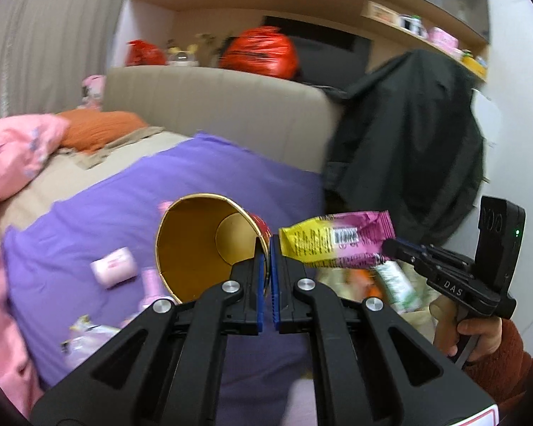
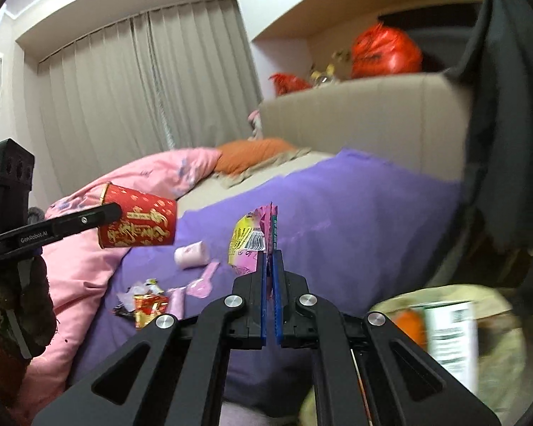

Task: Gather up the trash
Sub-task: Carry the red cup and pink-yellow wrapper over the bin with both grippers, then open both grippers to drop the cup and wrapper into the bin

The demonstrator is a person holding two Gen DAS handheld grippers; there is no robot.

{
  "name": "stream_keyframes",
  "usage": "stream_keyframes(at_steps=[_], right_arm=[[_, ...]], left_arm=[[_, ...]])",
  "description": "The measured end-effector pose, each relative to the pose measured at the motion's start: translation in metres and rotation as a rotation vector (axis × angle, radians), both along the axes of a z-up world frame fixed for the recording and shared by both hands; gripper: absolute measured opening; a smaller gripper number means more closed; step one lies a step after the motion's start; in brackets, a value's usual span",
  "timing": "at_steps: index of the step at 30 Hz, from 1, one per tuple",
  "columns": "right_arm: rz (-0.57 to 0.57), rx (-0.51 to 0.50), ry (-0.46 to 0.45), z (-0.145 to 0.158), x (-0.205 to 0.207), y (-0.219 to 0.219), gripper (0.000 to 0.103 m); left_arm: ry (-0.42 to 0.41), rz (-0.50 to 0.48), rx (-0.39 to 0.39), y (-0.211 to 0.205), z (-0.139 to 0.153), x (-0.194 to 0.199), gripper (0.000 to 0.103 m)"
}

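My left gripper (image 1: 267,248) is shut on the rim of a red paper cup (image 1: 202,245) with a gold inside, held above the purple bedspread (image 1: 131,198); the cup also shows in the right wrist view (image 2: 138,222). My right gripper (image 2: 270,255) is shut on a pink and yellow snack wrapper (image 2: 248,245), also seen in the left wrist view (image 1: 337,243). More trash lies on the spread: a small pink packet (image 2: 192,254), a pink scoop (image 2: 204,284), crumpled red and gold wrappers (image 2: 147,305).
A bag (image 2: 444,323) holding a green-white carton and other trash sits low at the right. A pink duvet (image 2: 89,248) lies left, a beige headboard (image 1: 213,106) behind, a dark jacket (image 1: 408,142) hangs at right. Red bags (image 1: 259,51) sit on the shelf.
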State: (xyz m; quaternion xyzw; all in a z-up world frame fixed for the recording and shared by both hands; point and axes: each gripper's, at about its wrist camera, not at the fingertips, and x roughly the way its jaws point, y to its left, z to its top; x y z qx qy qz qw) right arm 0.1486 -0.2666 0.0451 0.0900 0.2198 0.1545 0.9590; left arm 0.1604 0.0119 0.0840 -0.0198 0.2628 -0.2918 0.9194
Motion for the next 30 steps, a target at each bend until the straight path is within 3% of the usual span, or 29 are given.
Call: stream_keyframes(at_steps=[8,11,16,23,30], right_arm=[[-0.151,-0.123,-0.047,0.024,-0.067,-0.083,0.005],[-0.208,-0.162,-0.018,0.019,-0.086,-0.111,0.005],[-0.27,-0.186,0.066,-0.005,-0.098,-0.145,0.005],[-0.242,-0.209,0.223,-0.064,-0.064,-0.151,0.005],[-0.224,-0.189,0.301,-0.099,-0.032,-0.152,0.005]], left_arm=[[0.049,-0.234,-0.047,-0.103,-0.004,-0.016,0.003],[0.095,-0.324,-0.061,-0.139,-0.013,-0.019,0.003],[0.199,-0.417,-0.03,-0.195,-0.052,-0.012,0.003],[0.317,-0.392,0.08,-0.234,-0.118,0.02,0.003],[0.383,-0.376,0.111,-0.238,-0.15,0.04,0.003]])
